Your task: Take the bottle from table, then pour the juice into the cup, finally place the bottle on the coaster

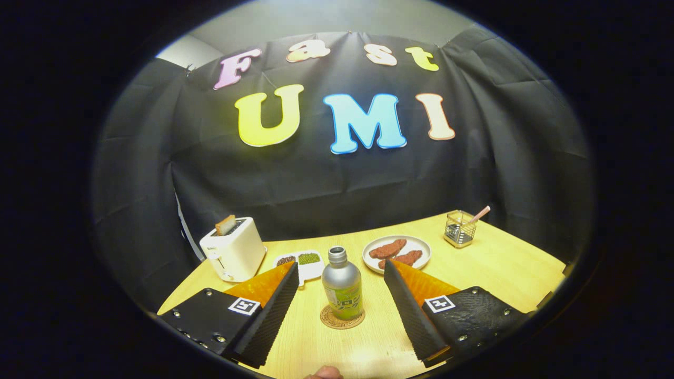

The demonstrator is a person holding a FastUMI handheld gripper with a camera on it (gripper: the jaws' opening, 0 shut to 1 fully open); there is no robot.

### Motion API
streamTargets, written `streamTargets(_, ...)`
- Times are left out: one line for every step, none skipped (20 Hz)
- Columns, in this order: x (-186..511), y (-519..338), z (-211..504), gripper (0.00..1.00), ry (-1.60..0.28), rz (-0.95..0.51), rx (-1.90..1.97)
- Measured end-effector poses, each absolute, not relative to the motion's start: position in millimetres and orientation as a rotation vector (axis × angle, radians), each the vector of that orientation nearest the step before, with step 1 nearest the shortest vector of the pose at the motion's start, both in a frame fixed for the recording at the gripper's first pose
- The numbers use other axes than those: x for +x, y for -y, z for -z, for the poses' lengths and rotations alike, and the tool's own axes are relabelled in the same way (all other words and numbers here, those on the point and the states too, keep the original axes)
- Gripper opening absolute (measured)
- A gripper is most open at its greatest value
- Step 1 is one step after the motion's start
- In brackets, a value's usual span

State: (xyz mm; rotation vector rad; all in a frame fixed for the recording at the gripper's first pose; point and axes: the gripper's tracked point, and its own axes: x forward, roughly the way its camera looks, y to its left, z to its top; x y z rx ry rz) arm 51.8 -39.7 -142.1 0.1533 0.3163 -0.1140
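I see the gripper [341,271] spread wide, fingers holding nothing. The bottle [342,284] stands upright on the coaster [342,318], centred between the fingers w/ clear gaps both sides, touching neither. Behind the left finger: a toaster [233,249] w/ a slice of bread [225,225] sticking up, plus a small dish [305,264] w/ dark and green stuff. Behind the right finger: a plate [396,251] w/ two reddish pieces. Far right on the table [505,268], a glass holder [459,229] w/ a straw [478,215].
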Motion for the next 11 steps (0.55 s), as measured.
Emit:
streamTargets(49, 39, 134, 0.98, -0.302, 0.107, 0.148)
streamTargets(47, 38, 129, 0.98, -0.291, 0.102, 0.144)
streamTargets(43, 36, 124, 0.98, -0.283, 0.092, 0.141)
streamTargets(40, 34, 118, 0.98, -0.272, 0.085, 0.138)
streamTargets(37, 34, 114, 0.98, -0.264, 0.077, 0.137)
streamTargets(34, 32, 109, 0.98, -0.255, 0.072, 0.136)
streamTargets(30, 32, 105, 0.98, -0.248, 0.068, 0.135)
streamTargets(28, 31, 101, 0.98, -0.242, 0.067, 0.132)
streamTargets(26, 31, 97, 0.98, -0.237, 0.066, 0.131)
streamTargets(24, 31, 93, 0.98, -0.234, 0.066, 0.131)
streamTargets(23, 32, 90, 0.98, -0.228, 0.069, 0.129)
